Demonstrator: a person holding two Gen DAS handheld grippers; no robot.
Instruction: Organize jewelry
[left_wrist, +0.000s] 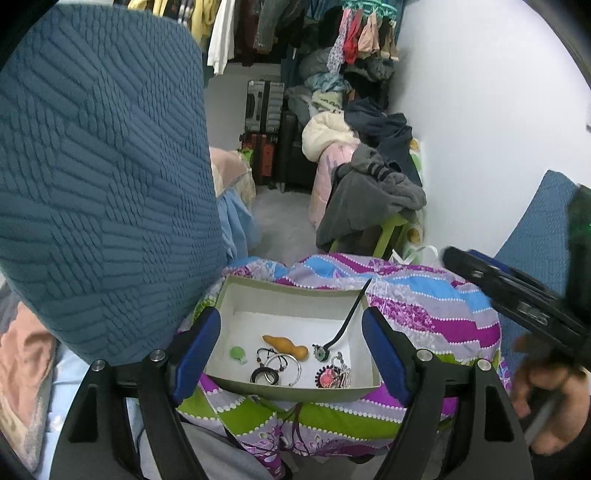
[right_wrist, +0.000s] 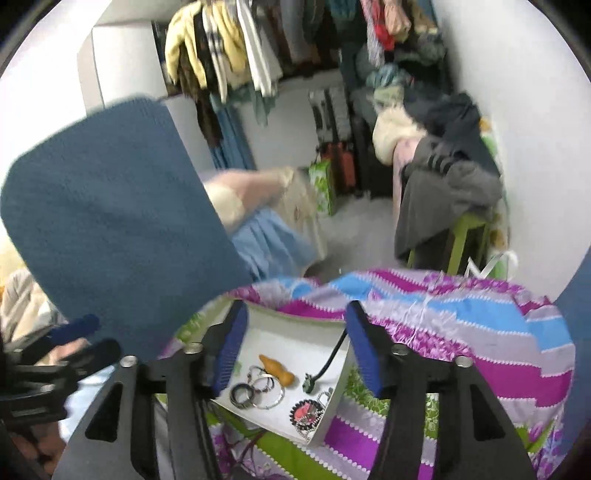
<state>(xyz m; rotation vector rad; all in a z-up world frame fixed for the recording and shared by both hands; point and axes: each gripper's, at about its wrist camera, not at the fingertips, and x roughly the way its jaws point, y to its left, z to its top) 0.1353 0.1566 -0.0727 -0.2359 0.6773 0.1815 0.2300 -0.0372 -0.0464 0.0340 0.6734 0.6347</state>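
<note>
Left wrist view: both blue-padded grippers, left gripper (left_wrist: 291, 354) and right gripper (right_wrist: 295, 350), are hovering wide apart and holding nothing over the white-lined open cardboard box (left_wrist: 295, 295) sitting on the striped purple quilt (left_wrist: 424, 306).

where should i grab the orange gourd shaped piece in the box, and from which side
Grip the orange gourd-shaped piece across its narrow waist, coming straight down from above. It lies flat on the white floor of the box with bare floor behind it, while the rings crowd its near side. Either open hand-held gripper could do it; turn the fingers crosswise to its length.
</note>
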